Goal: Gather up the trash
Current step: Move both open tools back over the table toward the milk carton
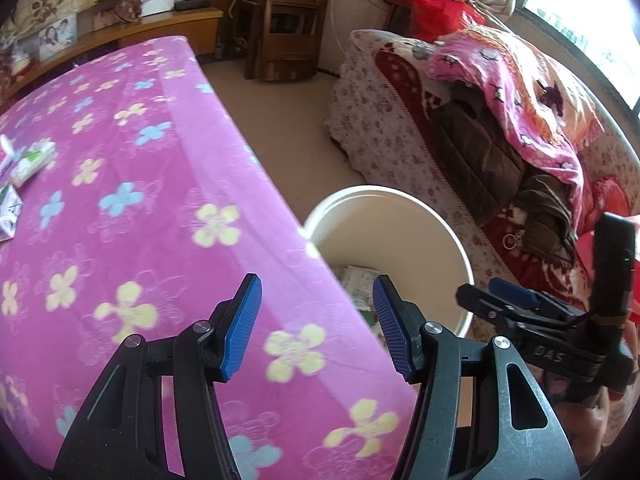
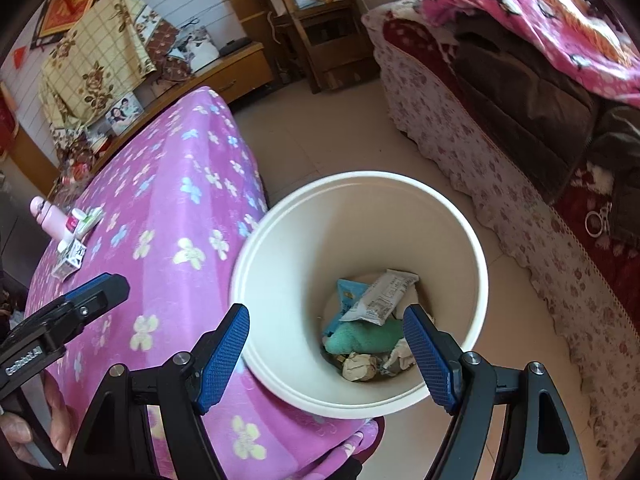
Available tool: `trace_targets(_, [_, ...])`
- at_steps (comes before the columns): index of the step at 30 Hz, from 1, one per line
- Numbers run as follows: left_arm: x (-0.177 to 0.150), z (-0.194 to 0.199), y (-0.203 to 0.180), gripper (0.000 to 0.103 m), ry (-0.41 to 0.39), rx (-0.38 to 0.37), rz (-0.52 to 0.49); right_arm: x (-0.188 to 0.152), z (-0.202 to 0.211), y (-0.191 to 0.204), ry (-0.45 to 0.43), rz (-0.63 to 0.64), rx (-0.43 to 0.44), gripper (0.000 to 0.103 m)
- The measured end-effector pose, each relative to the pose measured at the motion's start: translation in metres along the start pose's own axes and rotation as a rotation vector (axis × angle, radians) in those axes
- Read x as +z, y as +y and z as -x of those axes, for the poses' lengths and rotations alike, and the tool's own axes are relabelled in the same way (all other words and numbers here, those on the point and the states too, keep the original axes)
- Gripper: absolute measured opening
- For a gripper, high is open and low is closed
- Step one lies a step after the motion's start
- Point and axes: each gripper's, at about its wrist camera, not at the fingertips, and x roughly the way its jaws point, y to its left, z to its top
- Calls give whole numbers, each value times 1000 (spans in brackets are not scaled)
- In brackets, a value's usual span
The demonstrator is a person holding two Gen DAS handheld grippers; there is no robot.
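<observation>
So I'm hovering my right gripper [image 2: 326,354] over the round white plastic bin [image 2: 478,248] sitting on the floor, tight against the edge of the table with the pink fleece flowered cover [image 2: 168,208]. Fingers are standing wide apart, nothing between them. Down in the bin I'm seeing a white printed wrapper [image 2: 382,296], a light blue packet [image 2: 347,292], a teal cloth-looking lump [image 2: 366,338] and some crumpled paper balls [image 2: 360,366].

My left gripper [image 1: 316,328] is pointing down over the table's edge, fingers also apart and empty. More trash is still lying on the far left of the cover: a white-and-green tissue pack [image 1: 34,162] and a small printed carton [image 1: 9,216], well apart from both grippers.
</observation>
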Motion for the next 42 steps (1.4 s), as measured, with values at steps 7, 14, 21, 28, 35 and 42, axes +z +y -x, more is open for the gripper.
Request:
trace_targets(7, [-5,17,31,57,-26,62,29,2,3,42,-6,77,27,77])
trace_targets(14, [-16,39,73,56,-46,122,78,1,-5,81,8,136,57,77])
trace_targets(21, [-27,63,112,56,-67,167,126,-5,-14,125,29,201,87,77])
trace_targets(28, [-41,82,150,57,-76,206,170,-16,-23,173,55,279,117,77])
trace_targets(35, [-55,99,202,56,-75,268,233,-22,-36,208,85,326,140,77])
trace_targets(42, [-52,113,275,57,-84,357,329,-22,-56,238,122,363,158,77])
